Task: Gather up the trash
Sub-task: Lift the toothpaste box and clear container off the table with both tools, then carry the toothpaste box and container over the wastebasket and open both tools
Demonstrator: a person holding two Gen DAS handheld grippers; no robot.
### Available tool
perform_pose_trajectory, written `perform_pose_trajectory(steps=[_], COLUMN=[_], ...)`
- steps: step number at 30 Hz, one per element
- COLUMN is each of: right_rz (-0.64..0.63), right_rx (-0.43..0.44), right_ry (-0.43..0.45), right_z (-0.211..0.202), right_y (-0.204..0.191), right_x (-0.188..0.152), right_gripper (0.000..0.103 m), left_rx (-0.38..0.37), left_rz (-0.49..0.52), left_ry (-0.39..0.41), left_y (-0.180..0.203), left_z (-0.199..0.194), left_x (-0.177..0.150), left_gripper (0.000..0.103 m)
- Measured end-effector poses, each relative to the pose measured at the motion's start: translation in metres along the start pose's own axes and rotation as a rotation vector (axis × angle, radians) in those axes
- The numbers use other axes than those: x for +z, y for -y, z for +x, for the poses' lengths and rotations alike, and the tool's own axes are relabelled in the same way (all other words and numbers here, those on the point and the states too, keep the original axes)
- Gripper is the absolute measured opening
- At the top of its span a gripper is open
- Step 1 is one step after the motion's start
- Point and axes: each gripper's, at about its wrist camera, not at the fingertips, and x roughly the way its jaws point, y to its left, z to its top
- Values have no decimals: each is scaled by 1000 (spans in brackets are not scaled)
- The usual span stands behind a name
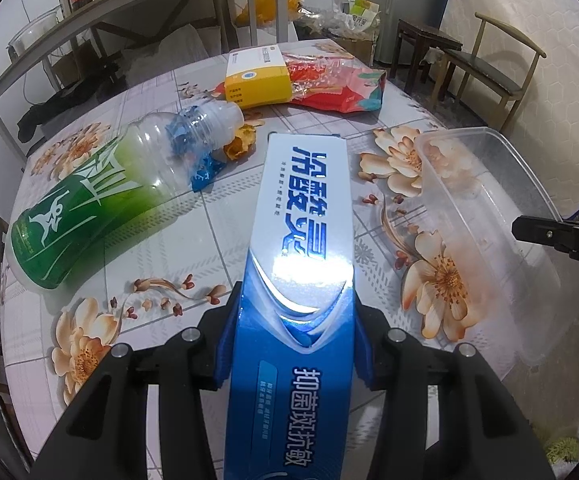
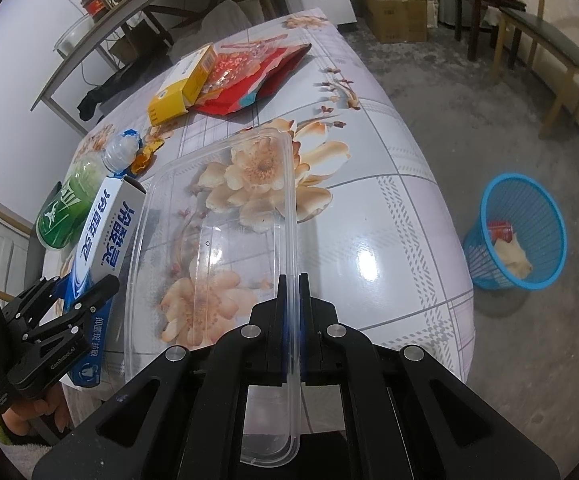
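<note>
My left gripper [image 1: 295,340] is shut on a blue and white toothpaste box [image 1: 301,240], held above the floral table; the box also shows in the right wrist view [image 2: 105,236]. My right gripper [image 2: 292,292] is shut on the rim of a clear plastic container [image 2: 217,240], which also shows in the left wrist view [image 1: 489,216]. A green plastic bottle [image 1: 89,200] lies on its side at the left. A yellow box [image 1: 257,76] and a red snack bag [image 1: 337,84] lie at the far side. A blue mesh trash basket [image 2: 517,232] stands on the floor to the right.
Orange peel [image 1: 241,142] lies by the bottle neck. The table [image 2: 389,200] has a rounded edge at the right. A shelf [image 1: 89,12] with jars stands behind, with a wooden chair [image 1: 489,64] and a stool [image 1: 425,48] at the far right.
</note>
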Motion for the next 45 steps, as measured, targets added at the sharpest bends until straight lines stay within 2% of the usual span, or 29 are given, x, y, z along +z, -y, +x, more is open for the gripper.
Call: perform_pose_trajectory(steps=[17, 23, 30, 34, 40, 43, 45], right_rz=[26, 52, 156, 248, 460, 577, 659], right_rx=[21, 47, 87, 86, 44, 20, 36], right_ry=[3, 13, 53, 102, 205, 243, 252], right_z=[-3, -9, -25, -41, -73, -82, -81], right_y=[3, 14, 45, 76, 154, 195, 223], right_x=[4, 4, 7, 6, -5, -15, -23], right_gripper=[3, 3, 3, 3, 3, 3, 3], left_rx=[-1, -26, -130, -231, -359, -432, -482], left_rz=[15, 35, 86, 130, 209, 243, 259], left_ry=[19, 42, 93, 102, 90, 58, 20], left_y=[6, 12, 31, 57, 112, 147, 173], left_z=[-6, -11, -23, -25, -19, -10, -2], left_x=[3, 11, 43, 73, 118, 142, 154], left_gripper=[46, 46, 46, 46, 46, 46, 46])
